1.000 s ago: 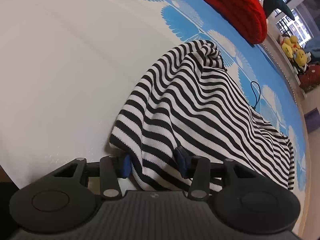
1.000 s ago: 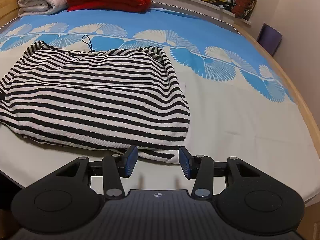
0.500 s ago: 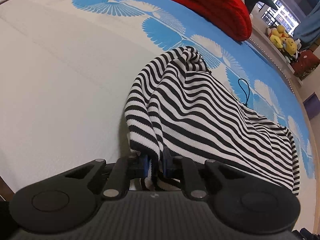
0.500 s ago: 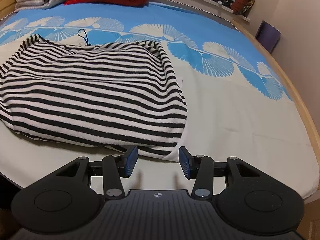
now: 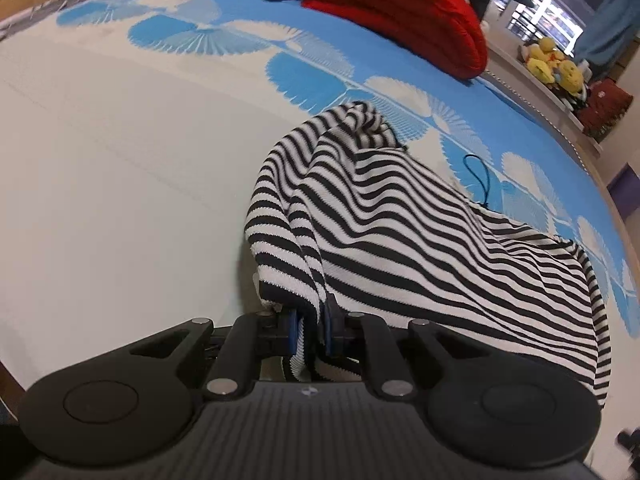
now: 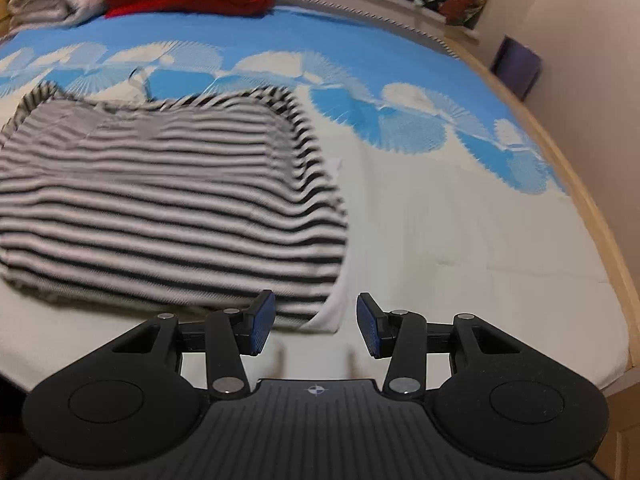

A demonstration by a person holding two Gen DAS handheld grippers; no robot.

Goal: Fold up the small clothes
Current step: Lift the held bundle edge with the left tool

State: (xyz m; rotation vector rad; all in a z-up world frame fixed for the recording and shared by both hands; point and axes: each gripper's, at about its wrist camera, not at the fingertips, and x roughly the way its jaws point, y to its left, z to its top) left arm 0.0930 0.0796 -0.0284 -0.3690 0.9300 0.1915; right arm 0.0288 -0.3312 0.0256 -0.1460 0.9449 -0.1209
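Two claws work at a striped top [image 5: 420, 240]. Left claw [image 5: 310, 334] has just closed, pinching its bunched corner. Right claw [image 6: 316, 330] gapes half-open, empty, beside the top's near corner.

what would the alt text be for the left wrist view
The left gripper is shut on a bunched corner of a black-and-white striped garment, lifting it off a white and blue patterned bedspread. A folded red blanket lies at the far edge.
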